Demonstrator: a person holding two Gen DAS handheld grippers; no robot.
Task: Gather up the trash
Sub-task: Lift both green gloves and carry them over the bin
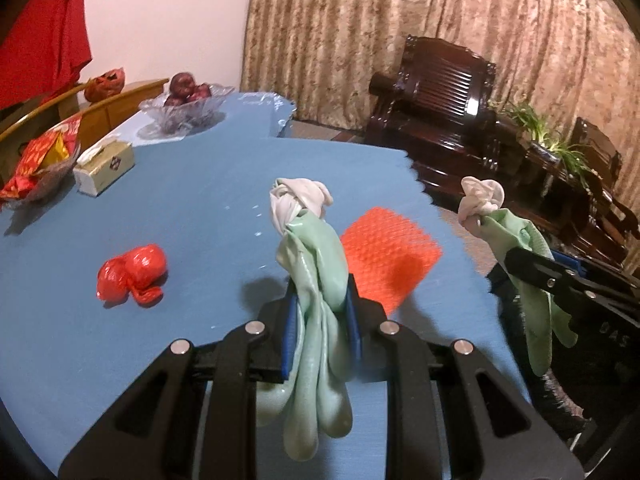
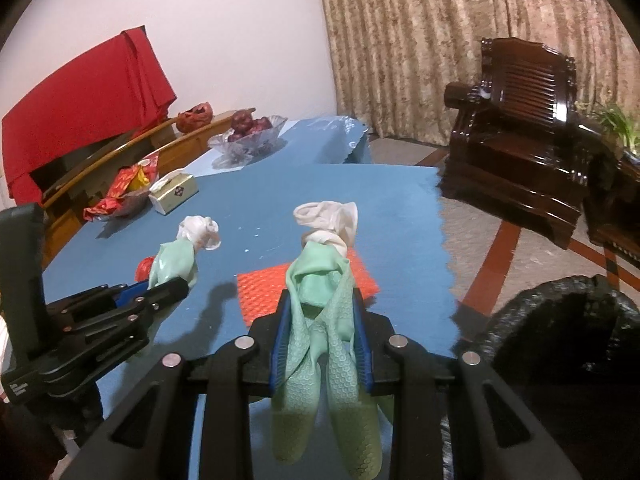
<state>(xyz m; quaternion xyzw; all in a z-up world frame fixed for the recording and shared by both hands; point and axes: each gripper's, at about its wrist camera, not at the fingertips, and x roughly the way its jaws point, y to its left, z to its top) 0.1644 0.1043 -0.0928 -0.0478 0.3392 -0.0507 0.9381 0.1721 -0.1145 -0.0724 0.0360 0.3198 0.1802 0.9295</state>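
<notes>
My left gripper is shut on a pale green rubber glove with a white cuff, held above the blue table. My right gripper is shut on a second green glove, held near the table's right edge; it also shows in the left wrist view. A crumpled red plastic bag lies on the table to the left. An orange foam net lies flat beyond the grippers. A black trash bag stands open on the floor at the right.
A tissue box, a dish of red wrappers and a glass bowl of fruit stand at the table's far left. Dark wooden armchairs and plants stand to the right before a curtain.
</notes>
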